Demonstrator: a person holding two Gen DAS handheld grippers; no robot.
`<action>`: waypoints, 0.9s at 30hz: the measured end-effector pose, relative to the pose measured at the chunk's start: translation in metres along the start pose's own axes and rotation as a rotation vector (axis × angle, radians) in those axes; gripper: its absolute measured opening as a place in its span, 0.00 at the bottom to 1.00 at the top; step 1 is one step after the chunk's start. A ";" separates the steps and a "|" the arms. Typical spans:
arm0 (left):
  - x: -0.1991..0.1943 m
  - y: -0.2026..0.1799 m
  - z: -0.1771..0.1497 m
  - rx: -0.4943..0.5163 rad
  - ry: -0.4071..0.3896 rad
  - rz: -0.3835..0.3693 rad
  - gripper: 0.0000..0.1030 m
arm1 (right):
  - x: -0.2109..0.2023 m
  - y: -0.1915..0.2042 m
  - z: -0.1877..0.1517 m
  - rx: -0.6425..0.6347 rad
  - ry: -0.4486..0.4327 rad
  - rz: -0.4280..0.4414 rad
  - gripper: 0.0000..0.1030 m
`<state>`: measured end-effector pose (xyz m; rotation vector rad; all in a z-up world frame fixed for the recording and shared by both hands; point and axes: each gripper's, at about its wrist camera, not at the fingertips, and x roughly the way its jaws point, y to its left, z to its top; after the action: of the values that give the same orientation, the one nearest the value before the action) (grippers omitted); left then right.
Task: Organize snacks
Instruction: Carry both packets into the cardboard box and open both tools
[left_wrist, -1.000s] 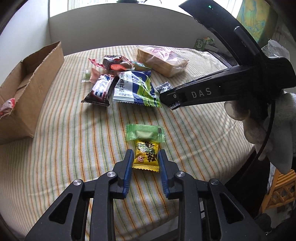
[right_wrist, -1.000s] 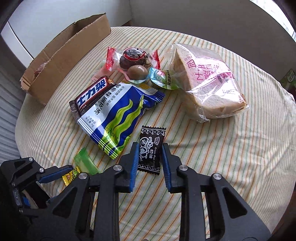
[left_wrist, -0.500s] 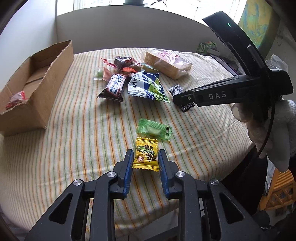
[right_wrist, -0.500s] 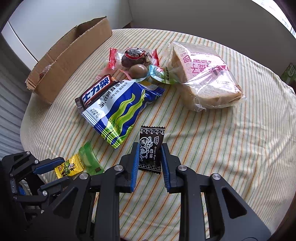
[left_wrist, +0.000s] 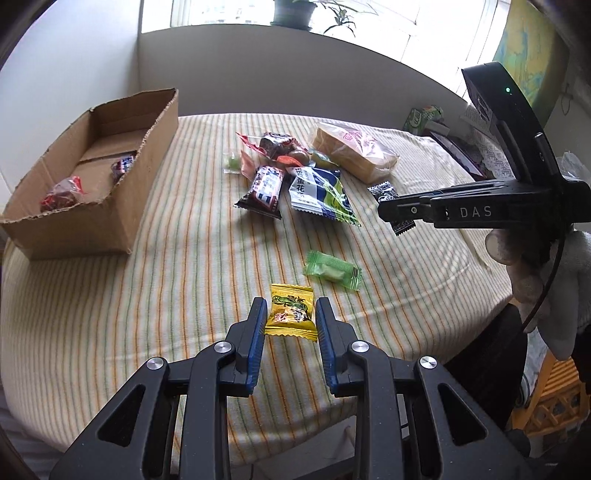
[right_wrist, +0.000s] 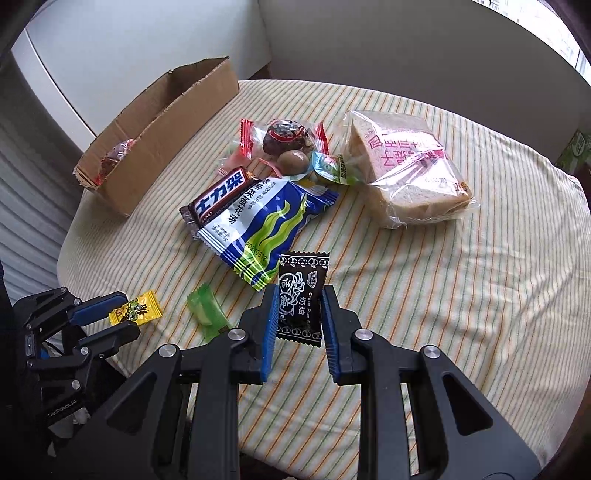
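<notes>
Both lifted off worktop since 1 s ago: left gripper (left_wrist: 290, 323) jaws clamp yellow candy (left_wrist: 291, 315), right gripper (right_wrist: 298, 312) jaws clamp black candy (right_wrist: 301, 295); cardboard box (left_wrist: 110, 206) likely next.

Black claws (left_wrist: 290, 325) — blue pads (left_wrist: 258, 332)

Blue packet (right_wrist: 266, 225) partly under the chocolate bar (right_wrist: 221, 197). Box (right_wrist: 155, 133) contents mostly hidden by its wall. Green carton (right_wrist: 578, 151) cut off at edge.

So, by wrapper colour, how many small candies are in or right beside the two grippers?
yellow candy: 1, held in the left gripper
black candy: 1, held in the right gripper
green candy: 1, loose on the tablecloth
Total: 3
</notes>
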<state>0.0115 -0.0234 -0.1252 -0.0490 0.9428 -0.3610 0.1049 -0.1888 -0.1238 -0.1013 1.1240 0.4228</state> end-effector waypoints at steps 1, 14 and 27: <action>-0.002 0.001 0.002 -0.002 -0.008 0.001 0.25 | -0.003 0.003 0.001 -0.004 -0.008 0.001 0.23; -0.046 0.050 0.036 -0.078 -0.156 0.054 0.25 | -0.023 0.048 0.061 -0.070 -0.122 0.086 0.23; -0.058 0.119 0.073 -0.160 -0.241 0.166 0.24 | -0.002 0.117 0.130 -0.191 -0.161 0.157 0.23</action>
<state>0.0722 0.0985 -0.0597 -0.1555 0.7296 -0.1216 0.1711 -0.0446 -0.0496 -0.1443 0.9345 0.6665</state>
